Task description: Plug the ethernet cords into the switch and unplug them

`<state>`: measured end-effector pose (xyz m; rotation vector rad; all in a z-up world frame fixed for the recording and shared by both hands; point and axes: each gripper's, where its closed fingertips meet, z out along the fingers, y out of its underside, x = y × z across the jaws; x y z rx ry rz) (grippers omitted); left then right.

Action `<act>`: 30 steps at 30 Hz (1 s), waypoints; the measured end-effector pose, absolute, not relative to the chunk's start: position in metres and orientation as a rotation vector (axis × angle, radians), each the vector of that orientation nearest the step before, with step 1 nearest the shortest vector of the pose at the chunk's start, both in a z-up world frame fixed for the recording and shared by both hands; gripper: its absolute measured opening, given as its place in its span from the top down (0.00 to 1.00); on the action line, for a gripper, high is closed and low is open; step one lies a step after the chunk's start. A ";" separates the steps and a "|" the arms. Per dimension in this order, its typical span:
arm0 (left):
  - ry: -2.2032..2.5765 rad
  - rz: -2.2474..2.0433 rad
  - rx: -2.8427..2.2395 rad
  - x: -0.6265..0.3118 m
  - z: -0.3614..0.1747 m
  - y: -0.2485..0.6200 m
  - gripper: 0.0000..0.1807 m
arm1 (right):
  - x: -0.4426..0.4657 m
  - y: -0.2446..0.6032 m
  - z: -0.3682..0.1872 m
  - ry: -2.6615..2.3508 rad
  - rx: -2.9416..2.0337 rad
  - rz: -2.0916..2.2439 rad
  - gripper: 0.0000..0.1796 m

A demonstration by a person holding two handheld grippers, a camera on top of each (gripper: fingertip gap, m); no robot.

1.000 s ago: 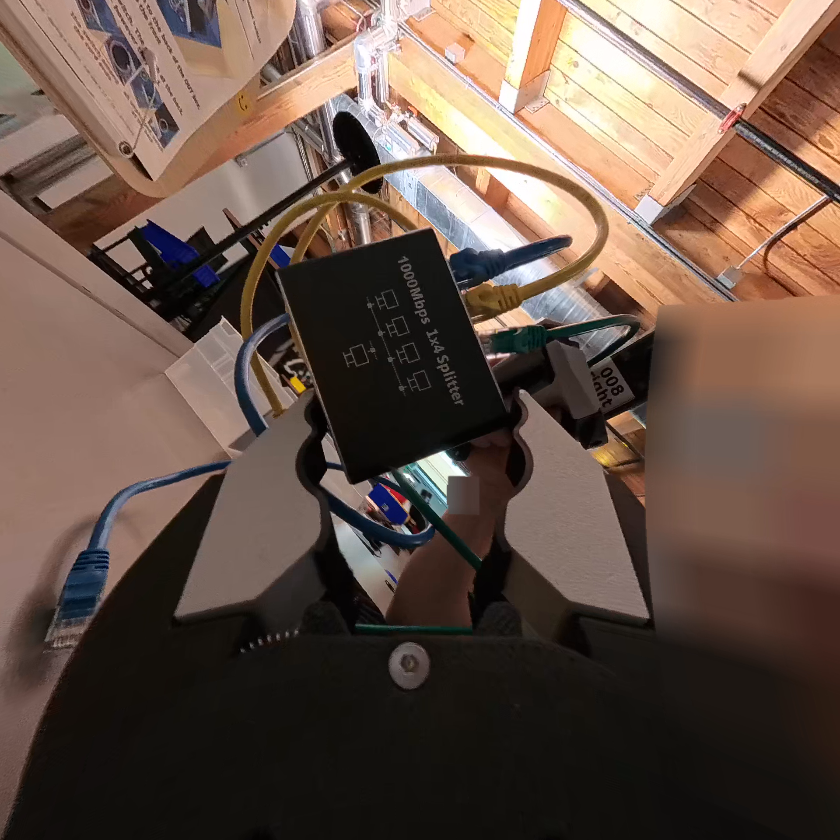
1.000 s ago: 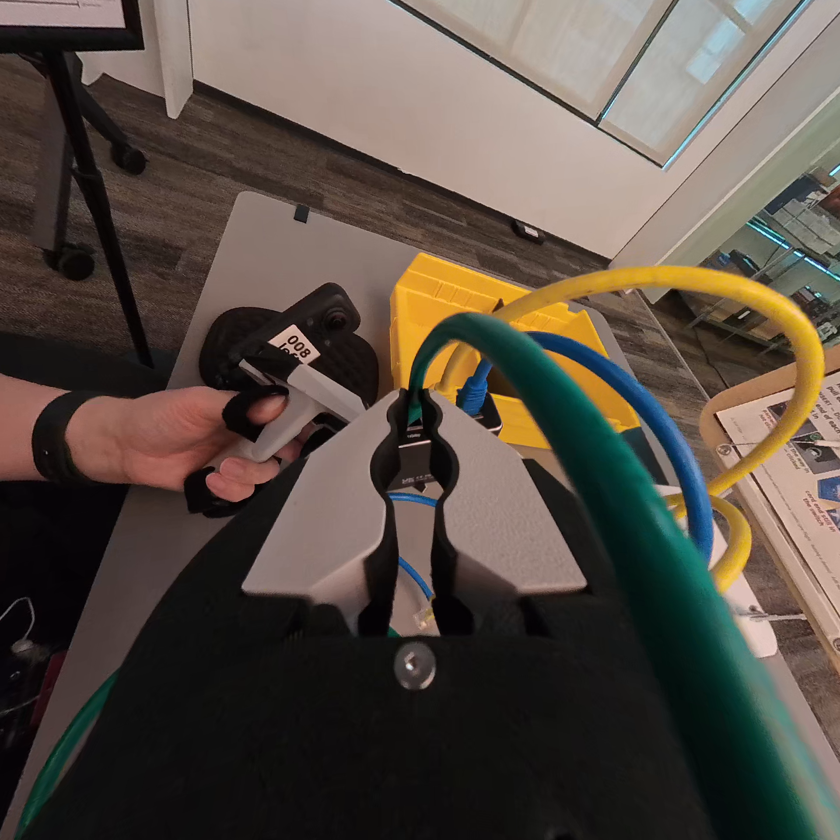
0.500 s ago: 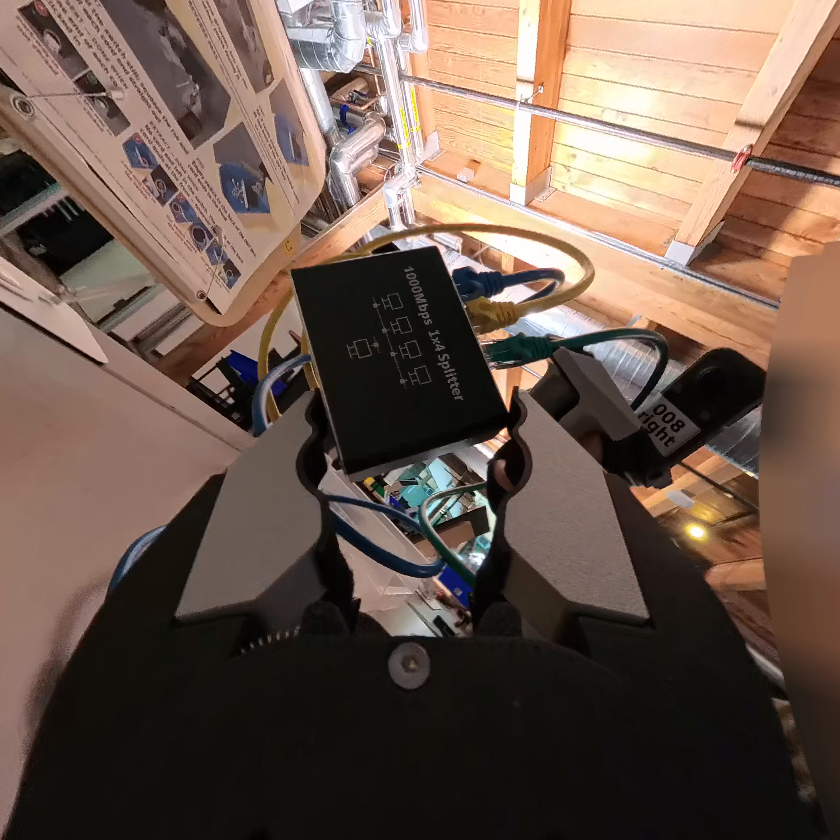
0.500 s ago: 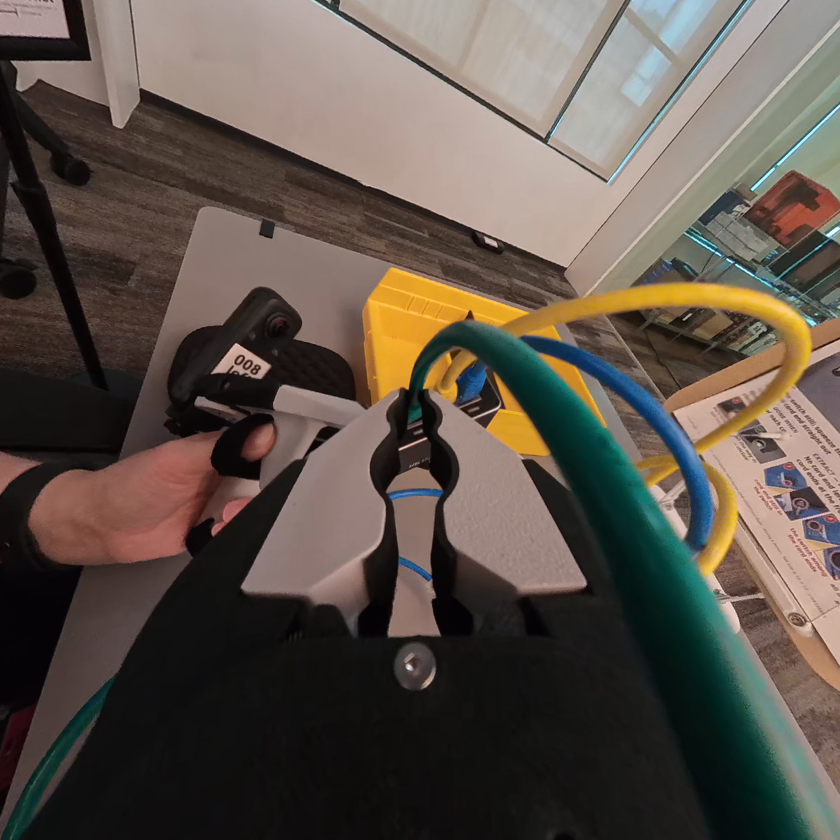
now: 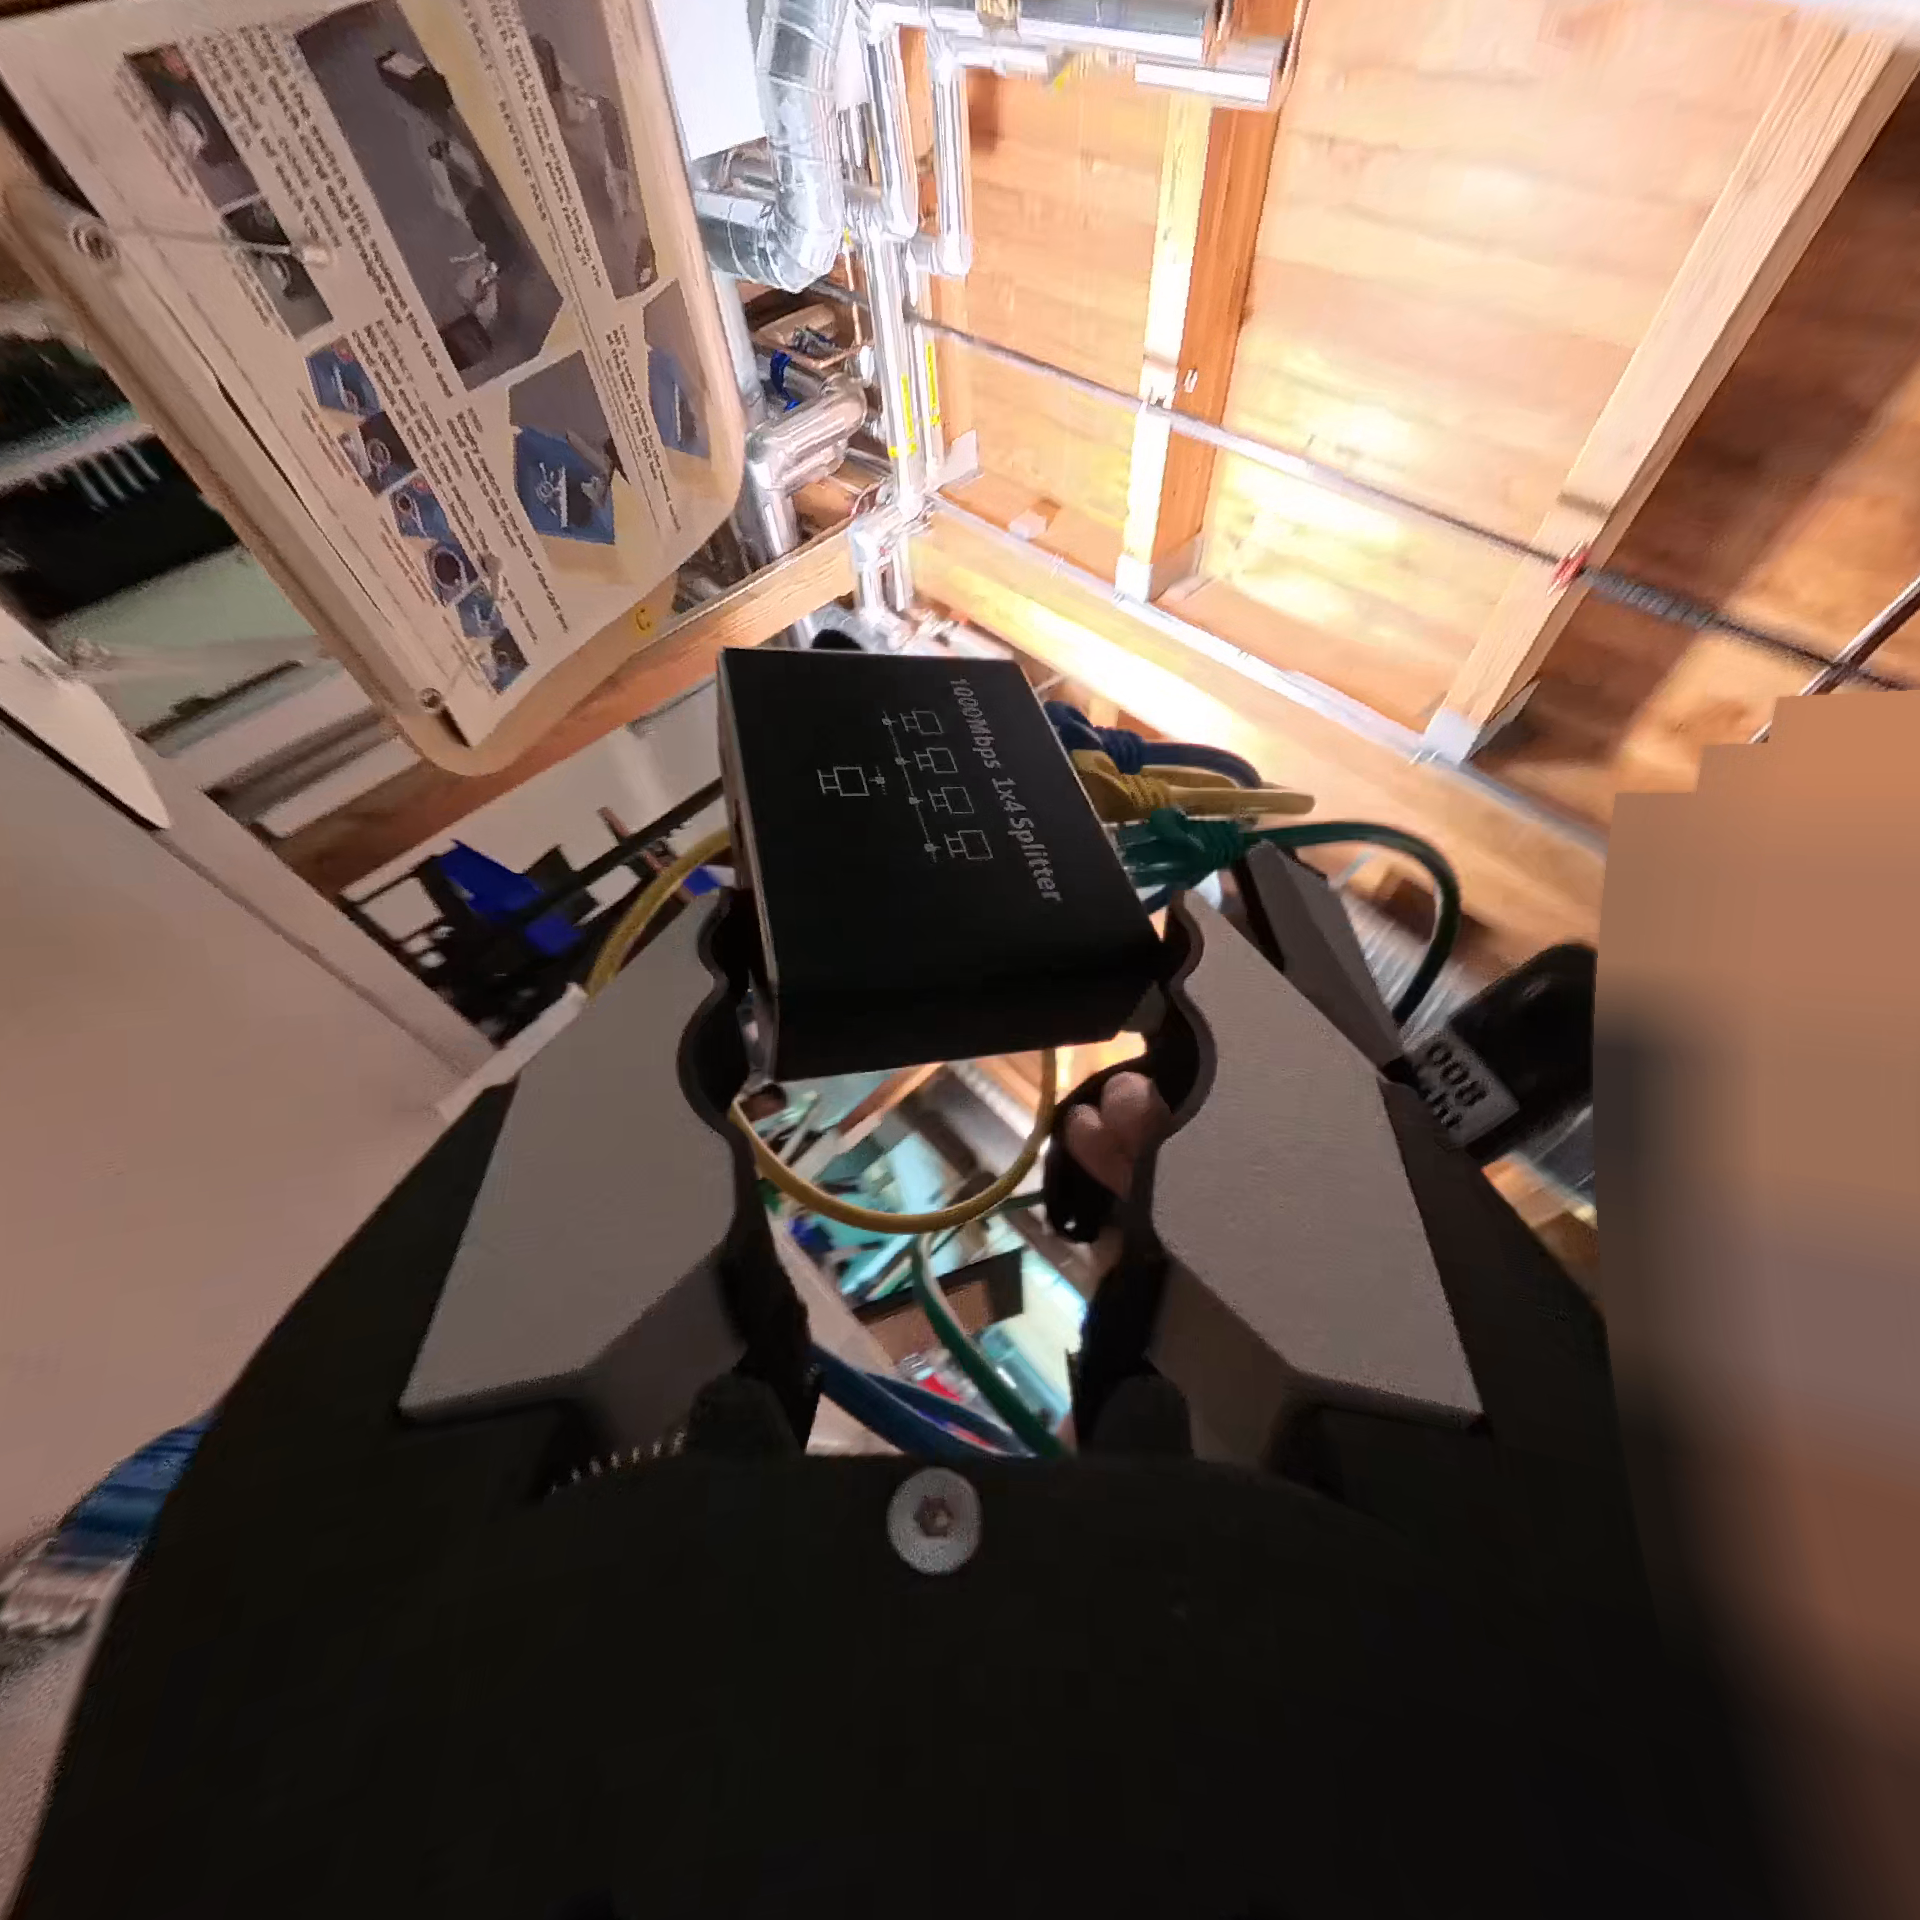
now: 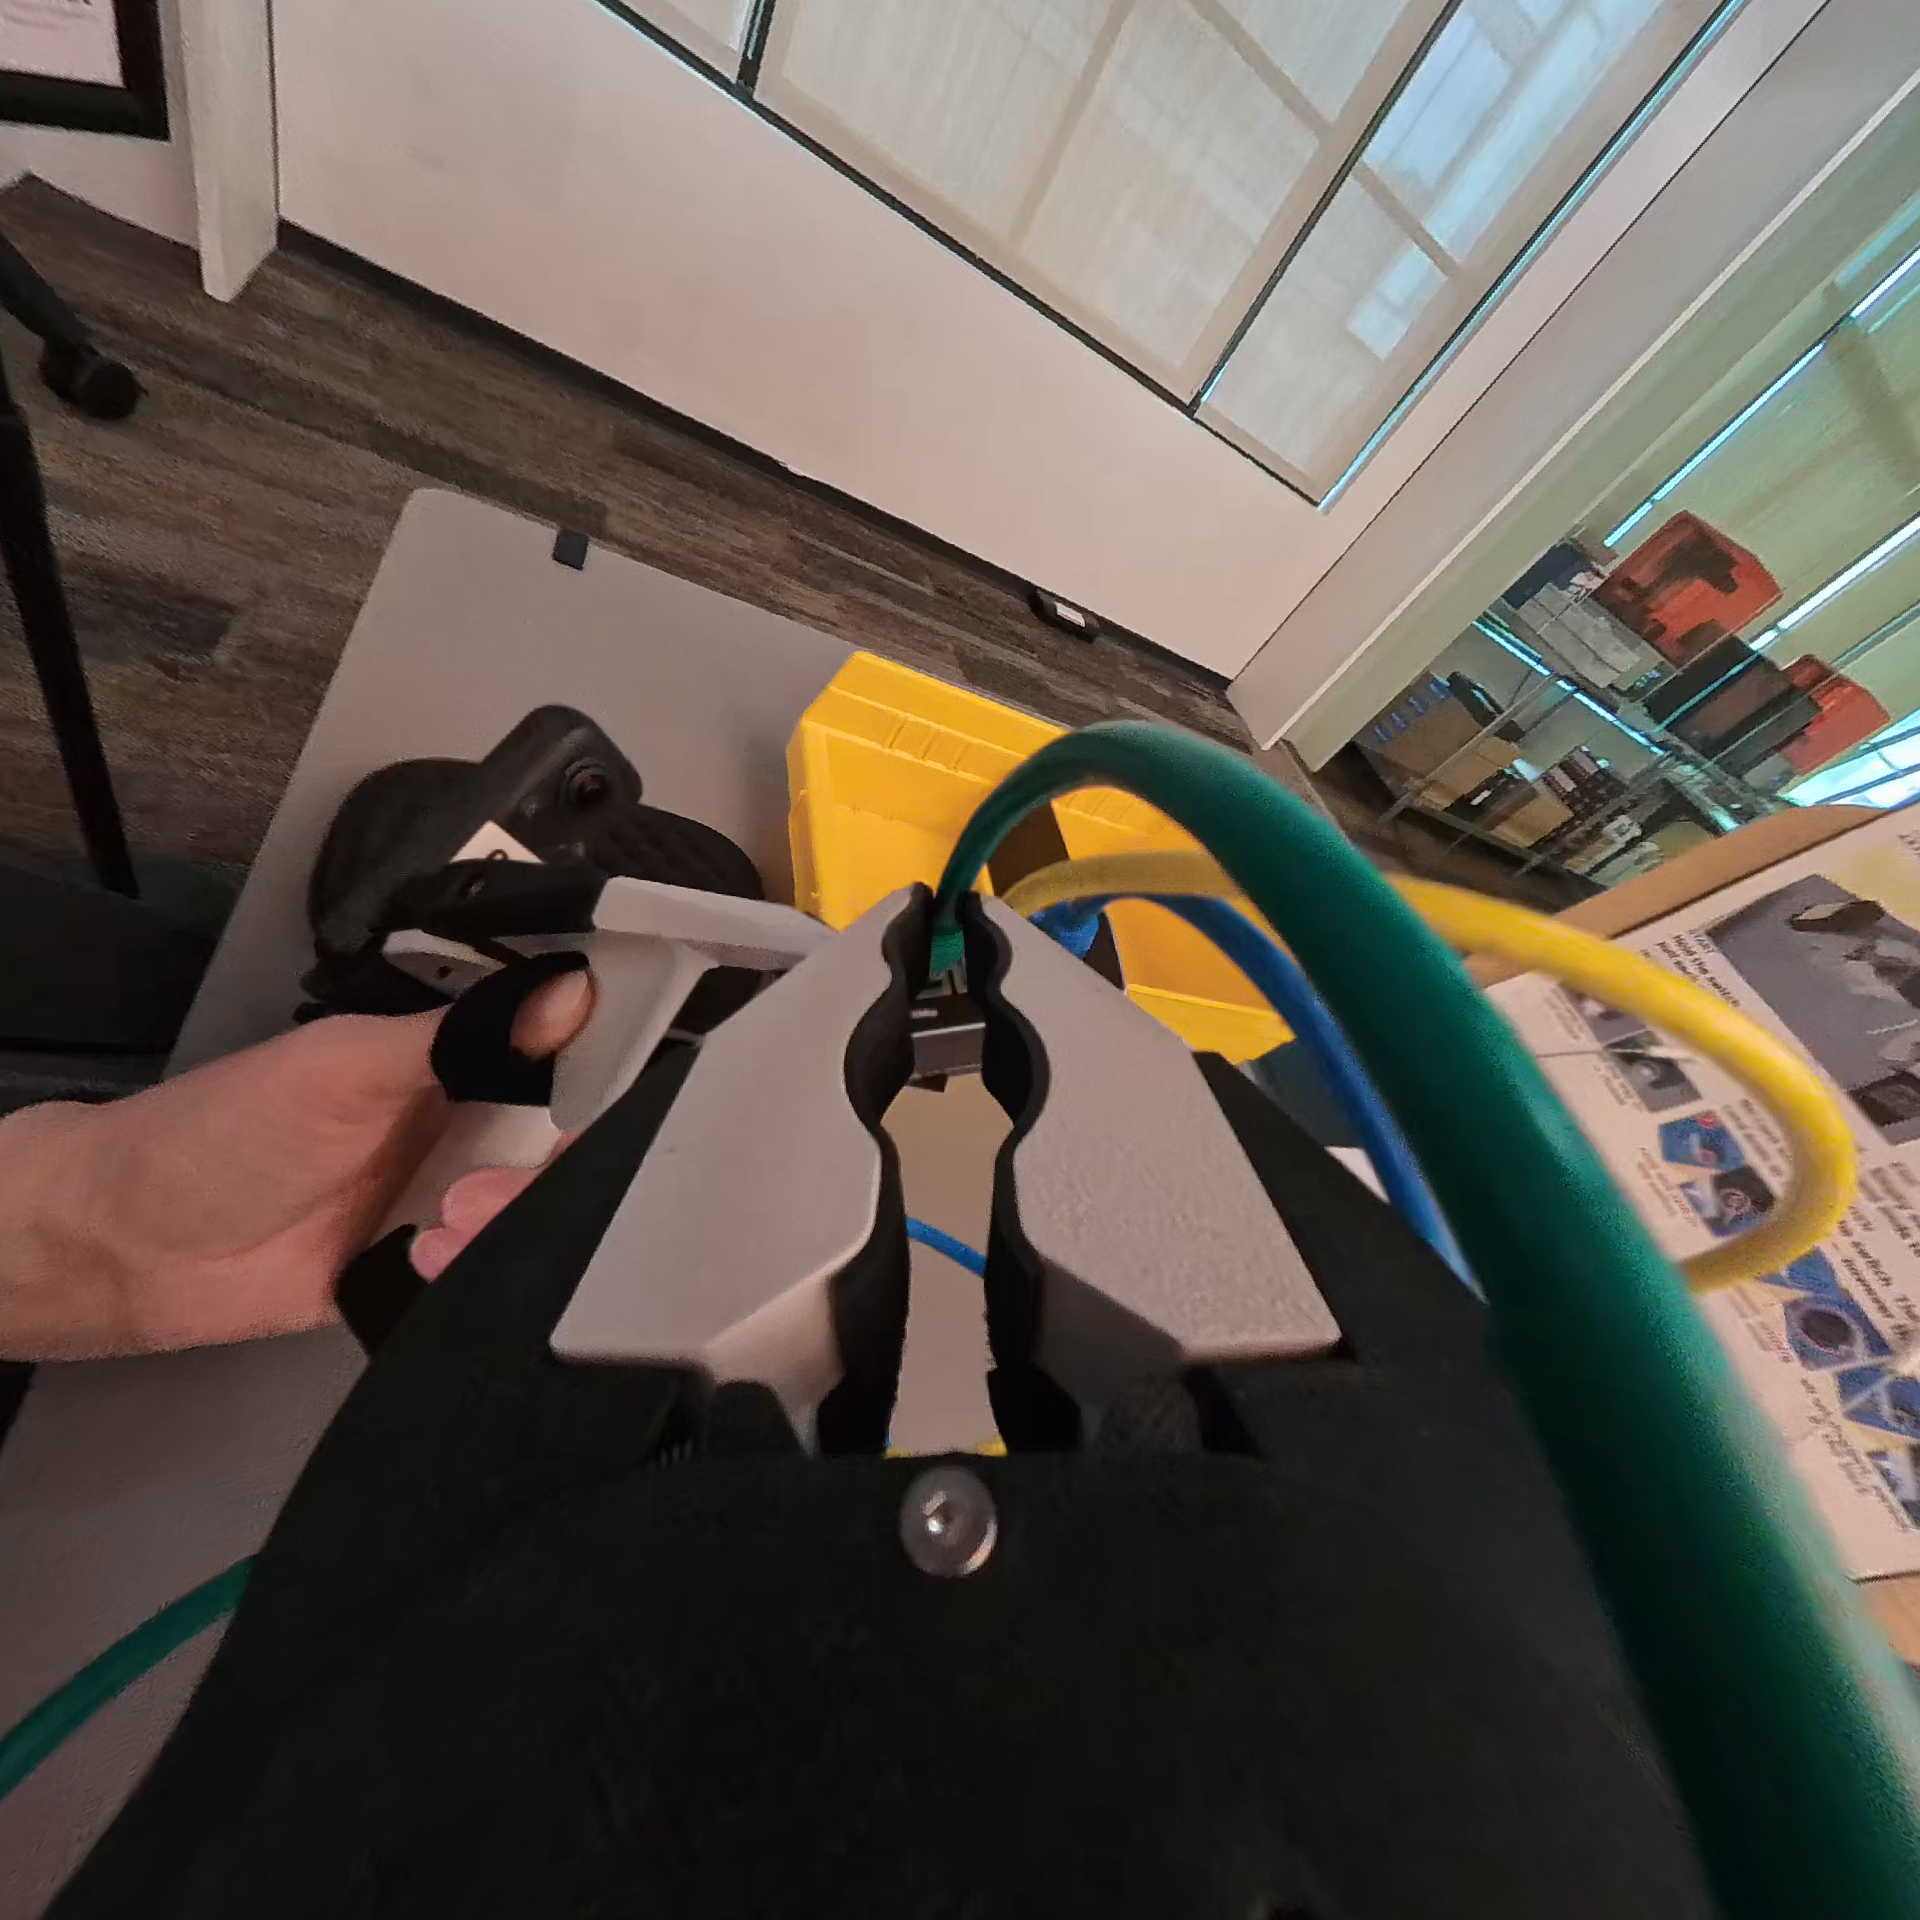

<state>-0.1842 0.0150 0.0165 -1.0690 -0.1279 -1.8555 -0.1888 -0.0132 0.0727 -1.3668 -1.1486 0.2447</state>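
Evidently the left tool [image 5: 940, 997] clamps the black switch [image 5: 925, 862] aloft, ports turned toward the right tool [image 6: 940, 940], whose narrow jaws pinch the green cord [image 6: 1351, 997] at its plug, so one braces while the other pulls or pushes

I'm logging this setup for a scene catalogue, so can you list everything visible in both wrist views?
Switch: one, black, clamped in the left gripper.
Green cord: one, plug end pinched by the right gripper at the switch.
Yellow cord: one, plugged into the switch.
Blue cord: one, plugged in beside the yellow cord.
Bin: one, yellow, on the table.
Table: one, grey.
Instruction sheet: one, printed, right of the table.
Left gripper: grey fingers, shut on the switch.
Right gripper: grey fingers, shut on the green cord.
Hand: one, holding the left gripper.
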 end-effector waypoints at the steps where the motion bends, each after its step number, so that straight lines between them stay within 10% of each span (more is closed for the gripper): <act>1: -0.165 -1.903 -1.046 -0.185 0.015 0.016 0.57 | -0.191 -0.013 0.071 -1.160 -1.358 0.221 0.98; 30: -0.245 -1.782 -0.863 -0.219 0.038 0.030 0.57 | -0.203 -0.015 0.081 -1.020 -1.257 0.317 0.98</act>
